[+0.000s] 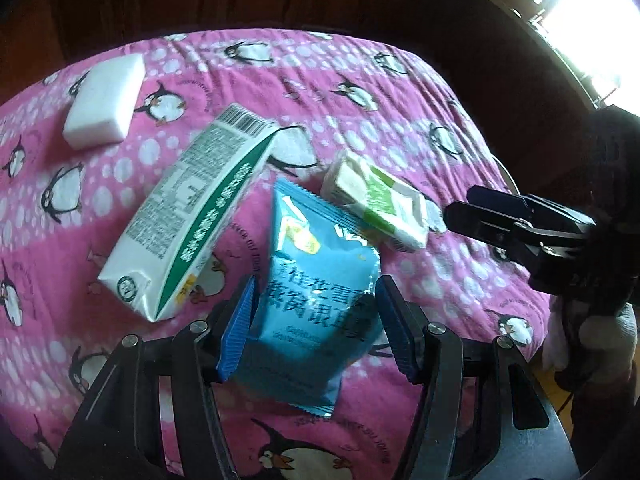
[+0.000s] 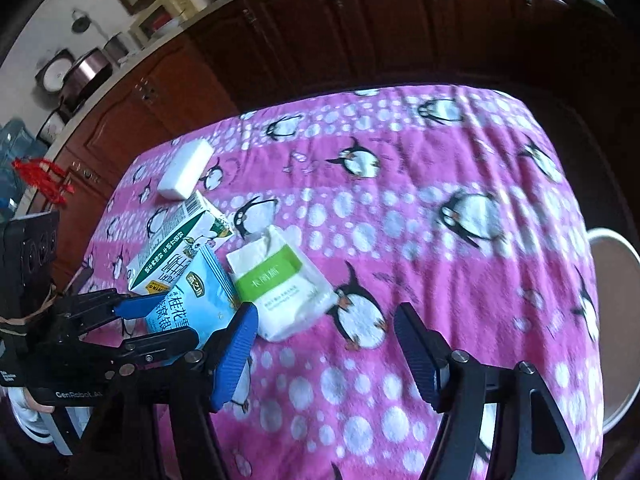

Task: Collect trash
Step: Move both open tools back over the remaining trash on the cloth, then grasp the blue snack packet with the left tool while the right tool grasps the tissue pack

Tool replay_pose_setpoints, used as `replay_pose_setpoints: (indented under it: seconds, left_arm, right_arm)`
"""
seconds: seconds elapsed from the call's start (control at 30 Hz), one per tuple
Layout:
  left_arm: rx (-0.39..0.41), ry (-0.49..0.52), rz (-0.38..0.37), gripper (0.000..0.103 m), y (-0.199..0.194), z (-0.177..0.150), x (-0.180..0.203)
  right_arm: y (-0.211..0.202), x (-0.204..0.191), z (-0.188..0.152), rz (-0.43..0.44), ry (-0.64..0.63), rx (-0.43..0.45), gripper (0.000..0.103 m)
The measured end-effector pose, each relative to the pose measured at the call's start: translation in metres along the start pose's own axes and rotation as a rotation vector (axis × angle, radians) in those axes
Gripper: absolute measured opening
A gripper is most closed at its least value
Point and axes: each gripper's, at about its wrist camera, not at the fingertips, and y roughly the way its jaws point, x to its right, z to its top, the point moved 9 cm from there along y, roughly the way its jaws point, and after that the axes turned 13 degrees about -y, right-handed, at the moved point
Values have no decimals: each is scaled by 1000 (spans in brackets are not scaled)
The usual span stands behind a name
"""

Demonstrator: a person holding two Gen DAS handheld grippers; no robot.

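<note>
A: What lies on the worktop (image 2: 460, 280)?

B: A pink cloth with penguins covers it. On it sit a white foam block (image 1: 105, 102), a milk carton (image 1: 188, 216) lying on its side, a blue snack bag (image 1: 316, 292) and a tissue pack (image 1: 380, 204) with a green label. The carton, bag and tissue pack crowd together; the foam block lies apart, nearer the far edge.

A: Anything in the way of the bag?

B: The carton lies just beside its left edge and looks to overlap its upper corner. The tissue pack touches or nearly touches its top right corner. Dark wooden cabinets (image 2: 320, 28) stand behind the worktop, and a white round rim (image 2: 624, 320) shows past its right edge.

A: And the left gripper (image 1: 316, 320)?

B: Its blue fingers (image 1: 240, 328) are spread, one on each side of the bag's lower half. The left one stands at the bag's edge; whether it presses I cannot tell. The right one stands clear of it.

A: The right gripper (image 2: 326, 352)?

B: Spread wide too, holding nothing. Only the penguin cloth lies between its fingers (image 2: 236, 356). The tissue pack lies just beyond its left finger, and in the left wrist view that gripper reaches towards the pack from the right, not touching it.
</note>
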Motion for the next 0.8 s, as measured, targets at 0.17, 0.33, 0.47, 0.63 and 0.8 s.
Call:
replay_pose_setpoints:
  seconds: [0.17, 0.33, 0.47, 0.63, 0.8]
  left_arm:
    - [2, 23, 11, 59, -9, -8, -4]
    - [4, 5, 20, 59, -8, -8, -12]
    - [-3, 0, 20, 59, -5, -8, -11]
    - [-15, 1, 17, 59, 6, -7, -7]
    - [-12, 18, 34, 57, 11, -9, -3]
  right_arm:
    - [22, -13, 9, 29, -60, -30, 68]
    - [49, -15, 8, 52, -54, -84, 49]
    - [45, -15, 5, 79, -48, -80, 19]
    - [21, -11, -3, 61, -61, -40, 9]
    - [-5, 5, -14, 33, -19, -12, 8]
